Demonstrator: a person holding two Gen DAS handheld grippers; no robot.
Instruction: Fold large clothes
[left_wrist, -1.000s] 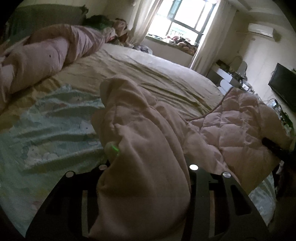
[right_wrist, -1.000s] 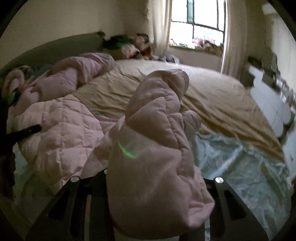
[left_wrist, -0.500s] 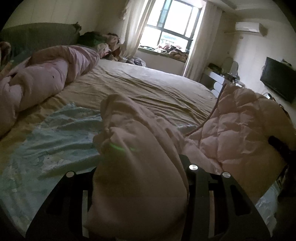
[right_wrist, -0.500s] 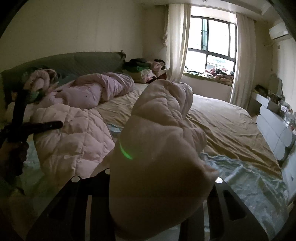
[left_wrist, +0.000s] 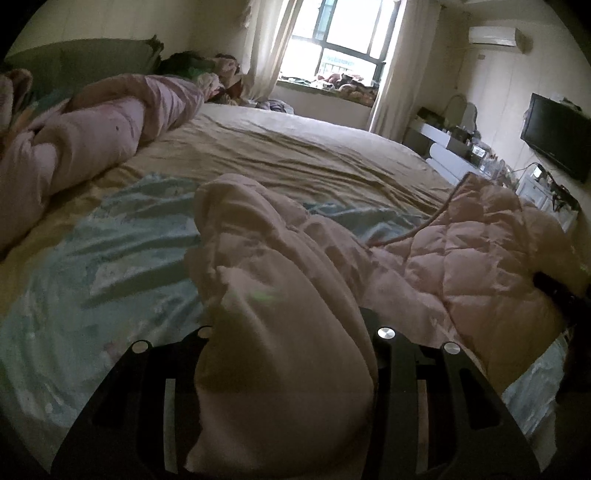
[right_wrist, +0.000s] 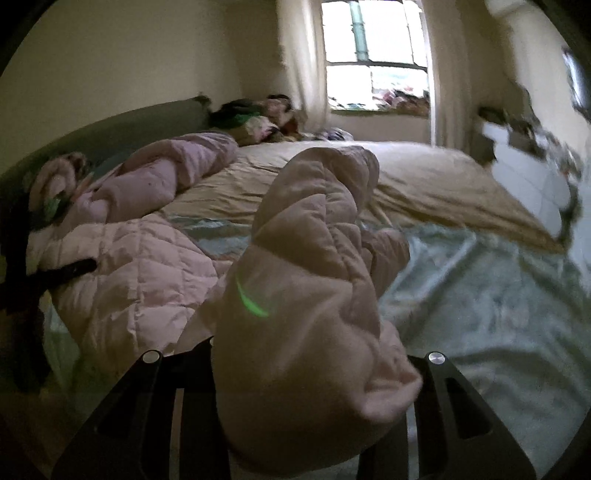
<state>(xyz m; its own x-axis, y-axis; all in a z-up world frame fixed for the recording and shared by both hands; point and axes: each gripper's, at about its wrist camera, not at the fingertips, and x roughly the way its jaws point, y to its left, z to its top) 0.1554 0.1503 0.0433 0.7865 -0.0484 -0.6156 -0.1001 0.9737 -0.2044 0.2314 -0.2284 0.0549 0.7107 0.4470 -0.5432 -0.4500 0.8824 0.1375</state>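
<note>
While both wrist views look along a bed (left_wrist: 295, 155) toward a bright window (left_wrist: 343, 40), each is filled in the foreground by a bunched fold of a pale pink quilted garment (left_wrist: 491, 258). In the left wrist view, the left claw (left_wrist: 291, 369) is clamped on a thick wad of this garment, which bulges up between its two dark fingers (left_wrist: 395, 387) and hides the tips. From there the fabric runs right and spreads as a diamond-stitched panel with a dark piped edge over the near side of the bed. The right claw's black tip (left_wrist: 554, 291) shows at that panel's right edge. In the right wrist view, the right claw (right_wrist: 295, 387) is likewise closed on a rounded bundle of the same garment (right_wrist: 306, 277), which rises between the fingers (right_wrist: 447, 398). The quilted panel (right_wrist: 140, 273) lies to its left, with the left claw (right_wrist: 70, 271) seen as a dark bar against it. Under the garment lies a light blue printed sheet (left_wrist: 110, 266), and beyond it a tan bedcover. A rolled pink duvet (left_wrist: 110, 129) rests along the green headboard (left_wrist: 92, 62), well apart from the garment. A television (left_wrist: 557, 140) hangs on the right wall.
</note>
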